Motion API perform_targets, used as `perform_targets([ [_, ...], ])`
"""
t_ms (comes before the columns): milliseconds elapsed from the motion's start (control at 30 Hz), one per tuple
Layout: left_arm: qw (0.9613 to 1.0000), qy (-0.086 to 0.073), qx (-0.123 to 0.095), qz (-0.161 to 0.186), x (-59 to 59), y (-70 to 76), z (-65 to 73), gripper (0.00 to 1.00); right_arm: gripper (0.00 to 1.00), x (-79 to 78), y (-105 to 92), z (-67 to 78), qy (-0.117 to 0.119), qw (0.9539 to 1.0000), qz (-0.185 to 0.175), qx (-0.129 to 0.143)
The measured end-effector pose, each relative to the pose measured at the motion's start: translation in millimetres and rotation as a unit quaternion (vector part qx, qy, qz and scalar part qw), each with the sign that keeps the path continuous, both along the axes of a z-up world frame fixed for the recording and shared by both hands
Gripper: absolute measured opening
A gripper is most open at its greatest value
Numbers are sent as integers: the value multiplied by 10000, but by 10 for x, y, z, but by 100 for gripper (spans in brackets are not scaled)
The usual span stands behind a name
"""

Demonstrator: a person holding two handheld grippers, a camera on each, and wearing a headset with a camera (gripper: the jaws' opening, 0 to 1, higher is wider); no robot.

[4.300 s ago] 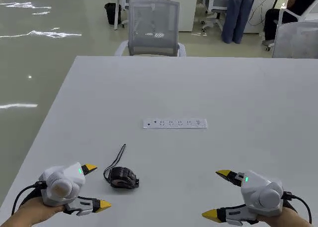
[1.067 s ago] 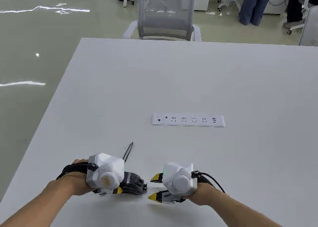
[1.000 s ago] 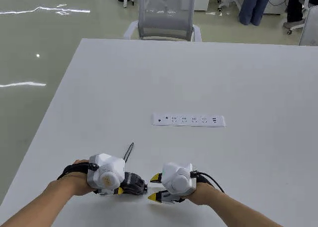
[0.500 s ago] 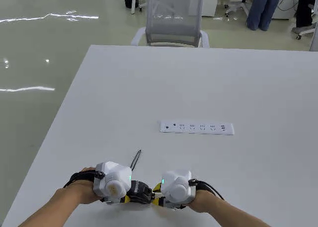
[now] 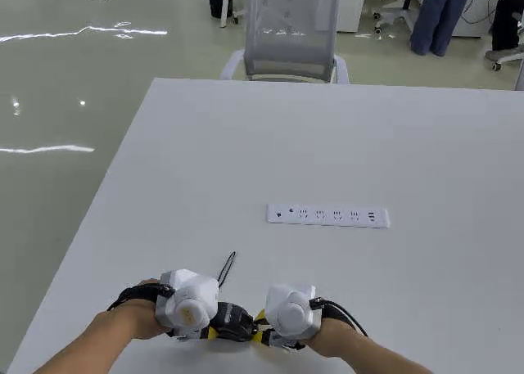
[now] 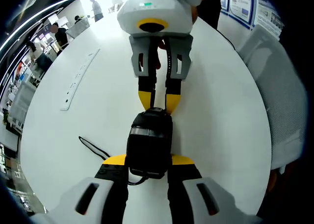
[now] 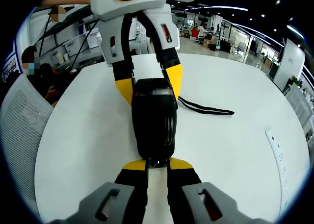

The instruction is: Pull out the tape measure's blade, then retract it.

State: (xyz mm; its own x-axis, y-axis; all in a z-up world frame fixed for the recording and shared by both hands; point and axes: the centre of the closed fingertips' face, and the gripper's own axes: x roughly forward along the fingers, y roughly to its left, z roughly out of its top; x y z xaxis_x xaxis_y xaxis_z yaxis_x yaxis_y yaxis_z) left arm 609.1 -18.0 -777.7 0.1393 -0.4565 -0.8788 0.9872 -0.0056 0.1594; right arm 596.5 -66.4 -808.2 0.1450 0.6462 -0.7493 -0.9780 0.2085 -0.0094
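A black tape measure (image 5: 233, 321) lies near the white table's front edge, its wrist strap (image 5: 227, 268) trailing away behind it. My left gripper (image 6: 149, 160) is shut on the tape measure (image 6: 149, 143), one yellow-tipped jaw on each side of the case. Facing it, my right gripper (image 7: 157, 163) has its jaws pinched together at the case's front end, on the blade's end hook. In the right gripper view the tape measure (image 7: 154, 118) runs straight ahead between both pairs of jaws. No length of blade shows outside the case. In the head view the left gripper (image 5: 211, 331) and right gripper (image 5: 259, 335) nearly touch.
A white power strip (image 5: 327, 216) lies flat at mid-table, beyond the grippers. The white table (image 5: 327, 145) stretches far back and to the right. A grey office chair (image 5: 291, 30) stands at the far edge. People are in the room behind.
Both grippers moved in from the sides to the tape measure. The left closed on its case; over the last second the right slid up to the case's front and its jaws came together.
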Motion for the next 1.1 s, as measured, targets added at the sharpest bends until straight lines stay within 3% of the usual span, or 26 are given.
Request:
perform_targets([
  [267, 10000, -32, 21, -61, -8, 9, 3, 25, 11, -10, -5, -7, -53, 9996, 240, -115],
  [1100, 10000, 10, 30, 13, 0, 53, 12, 25, 10, -7, -22, 53, -13, 9990, 431, -150],
])
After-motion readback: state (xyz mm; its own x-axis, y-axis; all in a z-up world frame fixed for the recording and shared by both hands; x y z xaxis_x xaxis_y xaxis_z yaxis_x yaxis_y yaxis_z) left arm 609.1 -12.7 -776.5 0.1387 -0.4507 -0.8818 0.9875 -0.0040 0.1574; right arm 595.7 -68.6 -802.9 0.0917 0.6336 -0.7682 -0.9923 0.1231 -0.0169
